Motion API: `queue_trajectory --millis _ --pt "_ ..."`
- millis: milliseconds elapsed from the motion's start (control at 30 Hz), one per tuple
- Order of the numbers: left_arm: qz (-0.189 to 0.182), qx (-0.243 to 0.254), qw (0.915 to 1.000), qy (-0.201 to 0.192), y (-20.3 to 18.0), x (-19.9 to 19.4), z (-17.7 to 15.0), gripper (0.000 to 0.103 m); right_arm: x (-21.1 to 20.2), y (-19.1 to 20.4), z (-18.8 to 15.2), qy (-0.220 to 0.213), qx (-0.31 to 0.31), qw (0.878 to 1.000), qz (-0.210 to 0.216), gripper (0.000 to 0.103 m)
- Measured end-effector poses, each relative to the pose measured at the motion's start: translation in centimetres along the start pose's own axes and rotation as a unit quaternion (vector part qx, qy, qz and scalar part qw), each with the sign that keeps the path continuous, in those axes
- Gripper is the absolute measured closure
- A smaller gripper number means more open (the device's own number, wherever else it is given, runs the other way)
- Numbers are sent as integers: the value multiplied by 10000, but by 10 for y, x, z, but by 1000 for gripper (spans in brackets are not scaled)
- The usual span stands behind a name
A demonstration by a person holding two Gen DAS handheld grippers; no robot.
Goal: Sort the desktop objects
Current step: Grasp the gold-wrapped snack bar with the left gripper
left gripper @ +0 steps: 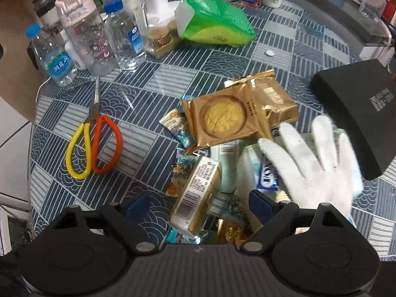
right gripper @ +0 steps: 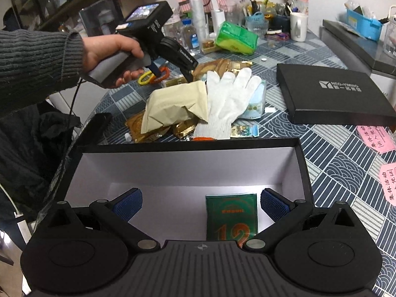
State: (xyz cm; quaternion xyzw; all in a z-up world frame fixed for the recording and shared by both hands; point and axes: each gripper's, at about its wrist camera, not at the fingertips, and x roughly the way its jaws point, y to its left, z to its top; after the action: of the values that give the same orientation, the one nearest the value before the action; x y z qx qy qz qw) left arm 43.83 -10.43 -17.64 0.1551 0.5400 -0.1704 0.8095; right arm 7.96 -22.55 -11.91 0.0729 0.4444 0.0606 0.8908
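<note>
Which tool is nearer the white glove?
Left. The left tool hovers over the snack pile right beside the glove; the right tool sits over the open box, with the box's far wall between them.

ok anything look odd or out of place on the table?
Yes: a white glove lies draped over the snack pile, half covering a beige packet. It is not a snack and sits askew. The black box holds only one green packet.
</note>
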Motion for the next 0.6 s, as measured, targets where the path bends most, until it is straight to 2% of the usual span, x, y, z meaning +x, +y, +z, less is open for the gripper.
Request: queue_trajectory --millis 67,100,200,333,400,600 --pt "62 -60 10000 38 2 8 0 4 2 0 0 26 5 10000 -7 0" --pt "97 -117 9999 66 3 11 0 19 2 -1 0 36 11 10000 -8 0" --pt "67 -357 9992 160 6 19 -2 47 4 -2 0 54 15 10000 -39 0" --pt "16 -520 9986 127 7 21 -6 58 3 -4 0 51 38 9999 -81 0" --pt "7 -602 9982 44 7 18 -8 71 2 -5 0 33 45 9999 -93 0" --pt "254 -634 9975 -195 5 -3 -11 71 -6 -3 0 -40 11 9999 -106 0"
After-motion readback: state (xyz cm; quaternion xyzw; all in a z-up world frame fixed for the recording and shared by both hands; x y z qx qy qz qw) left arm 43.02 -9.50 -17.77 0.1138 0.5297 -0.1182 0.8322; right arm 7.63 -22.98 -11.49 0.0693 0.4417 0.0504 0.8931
